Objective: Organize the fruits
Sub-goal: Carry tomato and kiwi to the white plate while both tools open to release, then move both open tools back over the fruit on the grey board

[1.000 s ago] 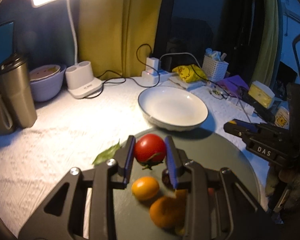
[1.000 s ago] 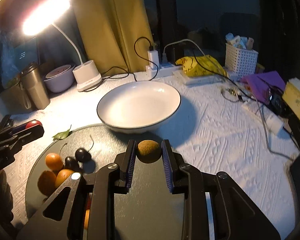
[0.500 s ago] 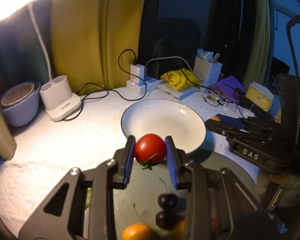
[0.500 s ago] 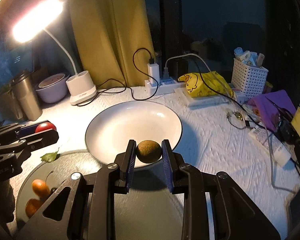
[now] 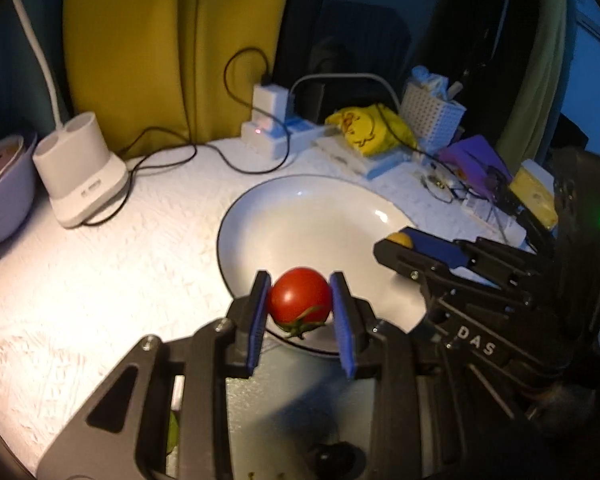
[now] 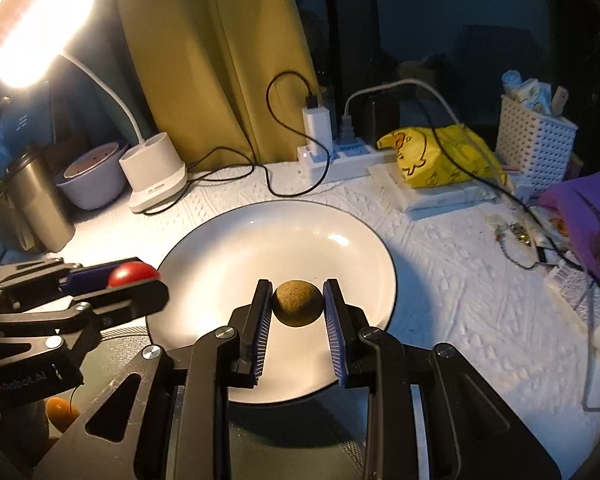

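Observation:
A red tomato (image 5: 300, 295) with a green stem is pinched between the blue pads of my left gripper (image 5: 301, 298), held over the near rim of the white bowl (image 5: 260, 216). In the right wrist view, my right gripper (image 6: 297, 303) is shut on a round brown kiwi (image 6: 297, 302) above the inside of the same white bowl (image 6: 228, 252). The left gripper (image 6: 140, 280) with its tomato (image 6: 130, 274) shows at the bowl's left edge there. The right gripper (image 5: 396, 244) reaches over the bowl from the right in the left wrist view. The dark round tray (image 6: 112, 332) lies just in front of the bowl.
A white lamp base (image 6: 156, 176), a lilac bowl (image 6: 92, 184) and a steel tumbler (image 6: 40, 204) stand back left. A power strip (image 6: 332, 156) with cables, a yellow bag (image 6: 440, 156), a white basket (image 6: 536, 144) and purple items (image 6: 580, 208) crowd the back right. An orange fruit (image 6: 60, 410) stays on the tray.
Both grippers have moved forward from over the dark tray to over the white bowl, each still holding its fruit. The tray's fruits have dropped out of the left wrist view.

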